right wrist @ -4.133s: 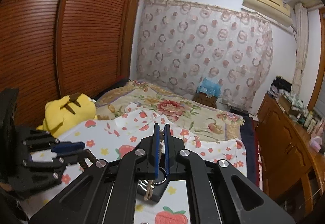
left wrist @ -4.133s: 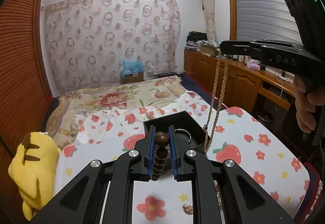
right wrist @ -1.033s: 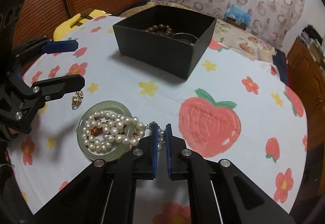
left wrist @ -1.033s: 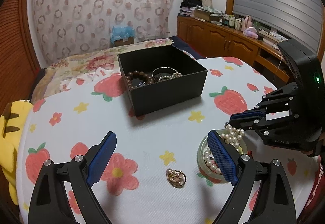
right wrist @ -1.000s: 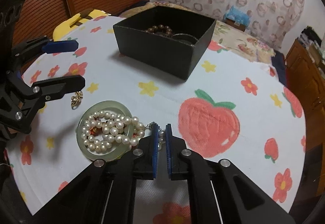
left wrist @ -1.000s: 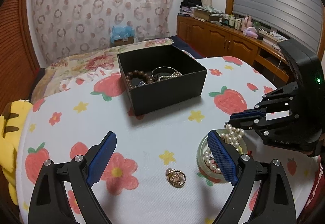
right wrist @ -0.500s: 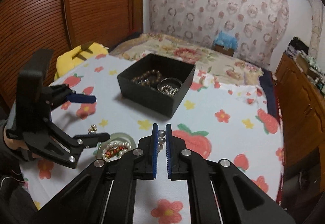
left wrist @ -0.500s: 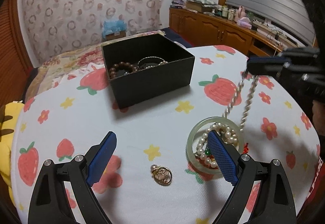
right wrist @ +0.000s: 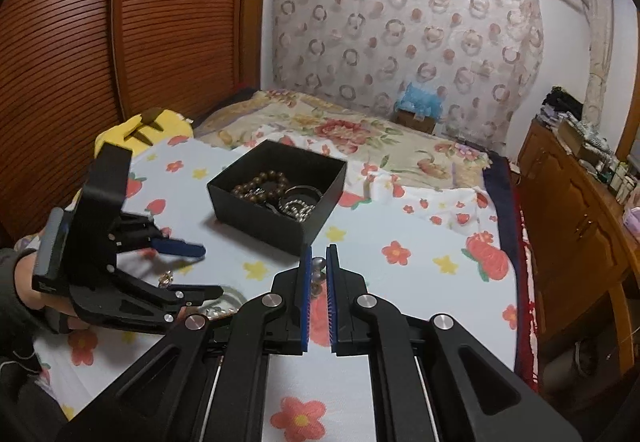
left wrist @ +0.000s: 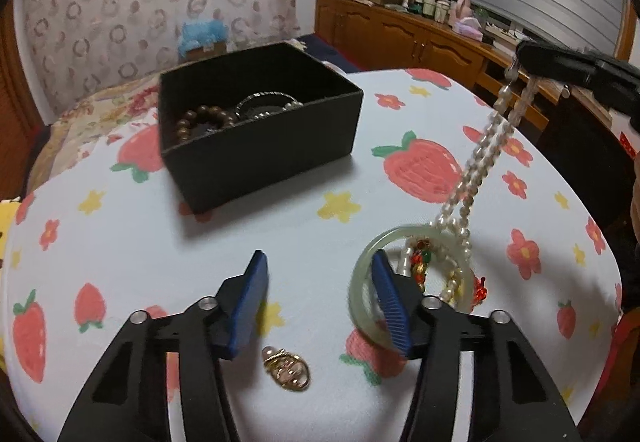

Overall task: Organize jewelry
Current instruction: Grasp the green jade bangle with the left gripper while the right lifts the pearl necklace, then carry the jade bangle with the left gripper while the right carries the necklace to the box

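Note:
My right gripper (right wrist: 318, 274) is shut on a pearl necklace (left wrist: 486, 149) and holds it up; the strand hangs down into a pale green jade bangle (left wrist: 362, 282) on the table. A small string of red and green beads (left wrist: 422, 260) lies inside the bangle. My left gripper (left wrist: 320, 298) is open, its right finger at the bangle's left rim. A gold pendant (left wrist: 286, 368) lies just below the left gripper. A black box (left wrist: 256, 145) behind holds a brown bead bracelet (left wrist: 204, 119) and silver bangles (left wrist: 264, 103).
The table (left wrist: 280, 238) has a strawberry and flower print cloth. A yellow plush toy (right wrist: 140, 125) lies by the far left edge. A bed (right wrist: 340, 129) is beyond the table, and wooden cabinets (right wrist: 572, 217) stand at the right.
My right gripper has risen further, pulling more of the pearl necklace out of the jade bangle. My left gripper has narrowed its opening and moved in against the bangle's left rim.

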`<state>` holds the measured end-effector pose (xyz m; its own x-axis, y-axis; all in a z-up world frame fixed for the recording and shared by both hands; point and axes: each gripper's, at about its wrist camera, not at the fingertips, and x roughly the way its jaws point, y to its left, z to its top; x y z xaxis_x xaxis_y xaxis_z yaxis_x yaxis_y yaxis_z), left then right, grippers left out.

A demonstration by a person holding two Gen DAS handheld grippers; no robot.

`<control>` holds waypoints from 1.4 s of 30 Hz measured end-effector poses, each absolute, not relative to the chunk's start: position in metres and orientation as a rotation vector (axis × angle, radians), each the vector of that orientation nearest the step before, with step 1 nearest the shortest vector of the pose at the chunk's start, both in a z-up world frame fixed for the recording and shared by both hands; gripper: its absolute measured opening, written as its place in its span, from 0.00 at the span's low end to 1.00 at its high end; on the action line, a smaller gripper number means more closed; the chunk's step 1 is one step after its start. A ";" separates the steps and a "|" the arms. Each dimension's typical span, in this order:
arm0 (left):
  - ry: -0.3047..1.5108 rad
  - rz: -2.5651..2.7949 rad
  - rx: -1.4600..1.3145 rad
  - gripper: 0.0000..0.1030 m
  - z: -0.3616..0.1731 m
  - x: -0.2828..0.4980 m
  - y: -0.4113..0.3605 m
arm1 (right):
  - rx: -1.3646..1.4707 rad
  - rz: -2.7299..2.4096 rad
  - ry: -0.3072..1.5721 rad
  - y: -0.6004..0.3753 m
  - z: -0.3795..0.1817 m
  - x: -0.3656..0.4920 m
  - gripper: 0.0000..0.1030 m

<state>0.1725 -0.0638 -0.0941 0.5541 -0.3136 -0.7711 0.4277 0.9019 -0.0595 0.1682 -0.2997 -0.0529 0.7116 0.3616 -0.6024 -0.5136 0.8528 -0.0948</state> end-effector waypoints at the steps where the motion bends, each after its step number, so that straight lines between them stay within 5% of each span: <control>1: 0.886 -0.445 0.150 0.43 -0.095 0.173 -0.066 | -0.263 0.486 0.599 -0.302 -0.050 0.168 0.08; 4: 0.887 -0.447 0.174 0.40 -0.097 0.173 -0.072 | -0.254 0.482 0.587 -0.305 -0.045 0.167 0.08; 6: 0.883 -0.449 0.207 0.32 -0.098 0.171 -0.077 | -0.250 0.480 0.585 -0.307 -0.043 0.168 0.08; 8: 0.878 -0.451 0.233 0.09 -0.097 0.169 -0.080 | -0.247 0.477 0.584 -0.308 -0.042 0.168 0.08; 10: 0.869 -0.439 0.251 0.07 -0.096 0.166 -0.081 | -0.246 0.478 0.583 -0.309 -0.042 0.168 0.08; 42: 0.664 -0.322 0.096 0.06 -0.015 0.139 -0.006 | -0.295 0.520 0.413 -0.243 0.049 0.162 0.08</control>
<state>0.1389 -0.0063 -0.0151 0.7402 -0.2628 -0.6189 0.3236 0.9461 -0.0147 0.1620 -0.2432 0.0486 0.7891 0.4168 -0.4513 -0.5335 0.8291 -0.1672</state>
